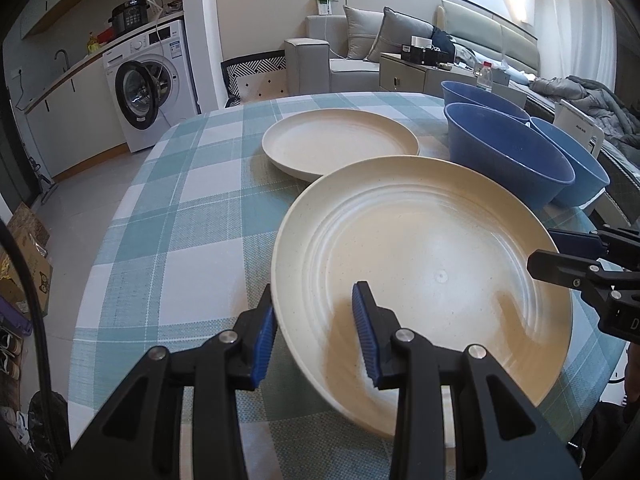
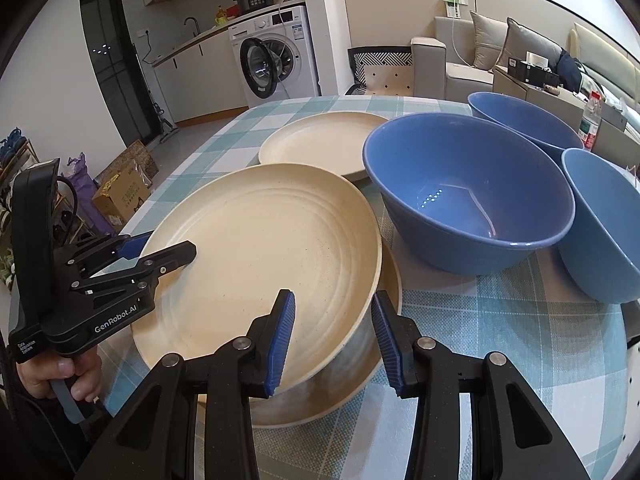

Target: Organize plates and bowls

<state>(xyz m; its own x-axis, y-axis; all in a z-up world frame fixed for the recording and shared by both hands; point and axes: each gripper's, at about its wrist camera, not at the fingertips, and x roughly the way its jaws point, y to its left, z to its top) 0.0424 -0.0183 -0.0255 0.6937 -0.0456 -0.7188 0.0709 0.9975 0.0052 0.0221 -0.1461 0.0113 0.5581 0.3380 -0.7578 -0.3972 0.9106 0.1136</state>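
We have both tongs at a cream plate (image 2: 260, 248) that sits above a second cream plate (image 2: 348, 384) on the checked surface (image 1: 168, 216). Our left tongs (image 1: 316, 336) stand open around the near rim, one blue pad outside the plate and one over its inside, neither pressed on it. Our right tongs (image 2: 332, 340) are likewise open, straddling the opposite rim with a gap on each side. In the right wrist view the upper plate looks tilted, its near edge raised off the lower one.

A third cream plate (image 1: 340, 142) lies flat further back, just behind the pair. Three blue bowls (image 2: 468, 188) (image 2: 524, 124) (image 2: 604, 224) stand upright close together to the right of the plates. A washing machine (image 1: 150, 88) stands beyond the surface.
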